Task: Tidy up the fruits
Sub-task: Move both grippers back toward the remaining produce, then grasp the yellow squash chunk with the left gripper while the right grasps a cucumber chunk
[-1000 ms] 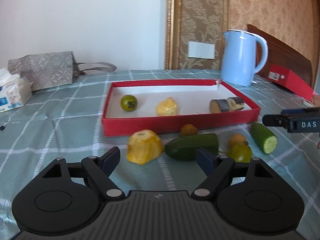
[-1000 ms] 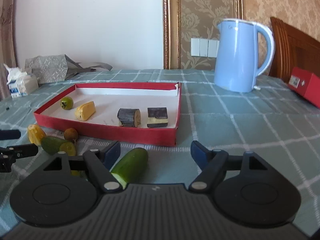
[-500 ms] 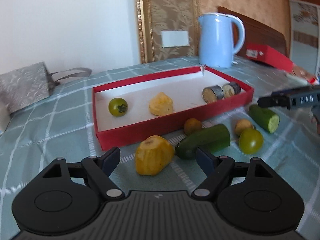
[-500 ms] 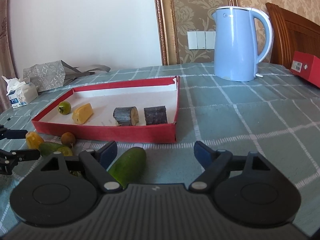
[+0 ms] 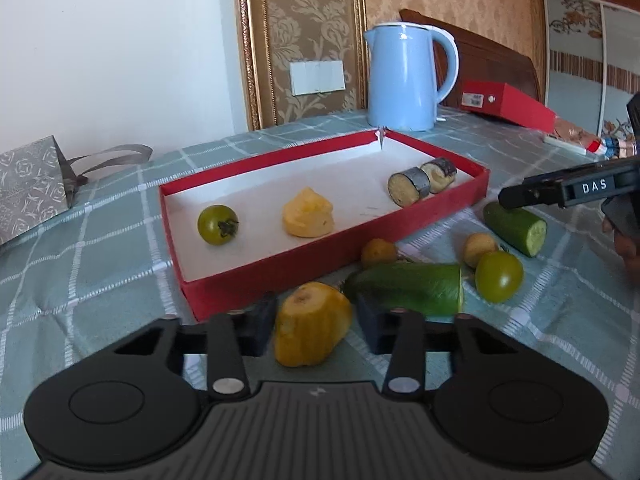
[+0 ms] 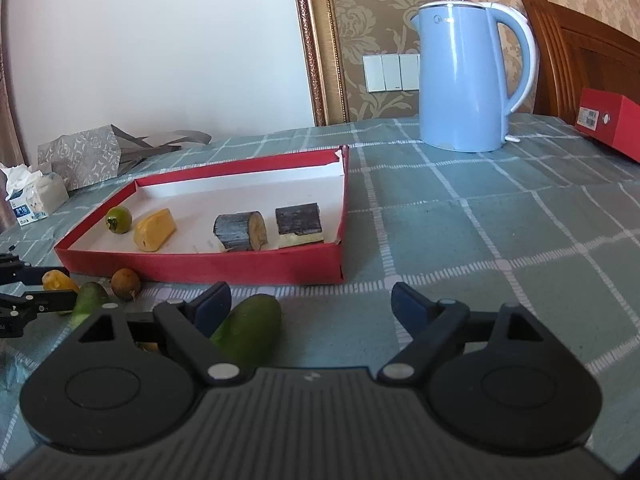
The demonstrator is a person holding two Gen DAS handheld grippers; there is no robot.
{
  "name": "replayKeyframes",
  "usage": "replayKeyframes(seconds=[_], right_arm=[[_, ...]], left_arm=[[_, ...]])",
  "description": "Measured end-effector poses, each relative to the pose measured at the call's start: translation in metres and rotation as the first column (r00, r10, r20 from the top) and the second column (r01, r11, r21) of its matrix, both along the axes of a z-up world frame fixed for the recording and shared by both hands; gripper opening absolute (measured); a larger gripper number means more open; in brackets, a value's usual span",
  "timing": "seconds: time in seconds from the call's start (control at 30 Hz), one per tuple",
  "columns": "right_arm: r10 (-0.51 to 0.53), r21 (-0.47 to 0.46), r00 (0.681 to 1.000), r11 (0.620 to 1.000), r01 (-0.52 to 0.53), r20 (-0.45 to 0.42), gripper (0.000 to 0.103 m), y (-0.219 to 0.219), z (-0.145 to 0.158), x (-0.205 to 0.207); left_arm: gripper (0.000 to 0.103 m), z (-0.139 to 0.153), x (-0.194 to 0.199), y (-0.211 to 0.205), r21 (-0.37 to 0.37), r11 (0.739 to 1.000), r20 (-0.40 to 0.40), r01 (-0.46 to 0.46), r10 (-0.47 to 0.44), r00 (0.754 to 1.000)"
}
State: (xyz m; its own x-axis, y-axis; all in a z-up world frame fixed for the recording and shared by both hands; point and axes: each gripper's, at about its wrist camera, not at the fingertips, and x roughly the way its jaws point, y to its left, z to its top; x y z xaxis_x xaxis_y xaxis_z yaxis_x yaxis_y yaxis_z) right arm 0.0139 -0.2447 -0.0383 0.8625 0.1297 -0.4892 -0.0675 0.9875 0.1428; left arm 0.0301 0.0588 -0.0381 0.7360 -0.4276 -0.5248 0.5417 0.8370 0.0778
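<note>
- Fruit to sort, left view: yellow chunk [image 5: 310, 316] at lower centre, on the checked cloth [image 5: 100, 240] just in front of the tray's near wall.
- Ribbed and waxy, deep yellow, with a brownish dent on top and a paler cut end at the bottom.
- Left gripper [image 5: 316, 326]: jaws closing on the yellow chunk, one dark pad against each flank. Not lifted as far as can be seen.
- Red tray [image 5: 320, 256], white inside, across mid-frame.
- Inside it, left to right: tray tomato [image 5: 217, 225], green with a dry stalk; second chunk [image 5: 307, 214], pale yellow; two eggplant pieces [image 5: 409, 190], dark skin, tan cut faces, touching each other near the right end.
- Loose on the cloth, right of the yellow chunk: long cucumber [image 5: 404, 288], dark green, cut end to the right, close behind the right pad.
- Just beyond: loose tomato [image 5: 499, 276], glossy green, beside two small tan fruits [image 5: 378, 252].
- Short cucumber [image 5: 516, 226] at mid-right, pale seeded cut face turned this way.
- Right gripper [image 6: 310, 302]: jaws opening, wide apart, grasping nothing. Short cucumber just inside its left finger, bare cloth across the rest of the gap.
- Blue kettle [image 5: 402, 80] upright behind the tray's far corner, upper centre.
- Red box [image 5: 504, 100] to its right.
- Patterned bag [image 5: 28, 184] at the left edge.
</note>
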Motion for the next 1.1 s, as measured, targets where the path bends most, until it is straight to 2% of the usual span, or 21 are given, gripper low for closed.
replayKeyframes(seconds=[0.1,0.33,0.43,0.6,0.7,0.93,1.1], right_arm=[[-0.003,0.007,1.0,1.0,0.003,0.0,0.087,-0.001,0.0,0.0],[-0.045,0.027,0.998,0.999,0.044,0.041,0.084,-0.008,0.005,-0.007],[-0.067,0.024,0.996,0.998,0.066,0.052,0.083,-0.012,0.009,-0.012],[-0.069,0.007,0.997,0.998,0.069,0.016,0.083,-0.01,0.007,-0.019],[-0.026,-0.019,1.0,0.999,0.026,0.0,0.083,0.002,0.006,-0.025],[0.014,-0.092,1.0,0.996,-0.015,-0.016,0.081,0.033,0.006,-0.025],[0.021,-0.11,0.998,0.994,-0.026,-0.052,0.065,0.042,0.0,-0.018]], left_arm=[[0.036,-0.003,0.0,-0.005,0.037,0.999,-0.022,-0.027,0.028,0.999],[0.034,-0.002,-0.008,-0.015,0.02,0.984,-0.031,-0.177,0.178,0.984],[0.034,-0.001,-0.013,-0.017,0.004,0.965,-0.035,-0.261,0.261,0.965],[0.033,0.002,-0.023,-0.011,-0.047,0.928,-0.035,-0.369,0.368,0.929],[0.033,0.004,-0.026,-0.008,-0.071,0.922,-0.034,-0.38,0.379,0.925],[0.033,0.001,-0.026,-0.012,-0.047,0.93,-0.031,-0.366,0.365,0.931],[0.033,0.0,-0.025,-0.014,-0.04,0.934,-0.037,-0.356,0.355,0.934]])
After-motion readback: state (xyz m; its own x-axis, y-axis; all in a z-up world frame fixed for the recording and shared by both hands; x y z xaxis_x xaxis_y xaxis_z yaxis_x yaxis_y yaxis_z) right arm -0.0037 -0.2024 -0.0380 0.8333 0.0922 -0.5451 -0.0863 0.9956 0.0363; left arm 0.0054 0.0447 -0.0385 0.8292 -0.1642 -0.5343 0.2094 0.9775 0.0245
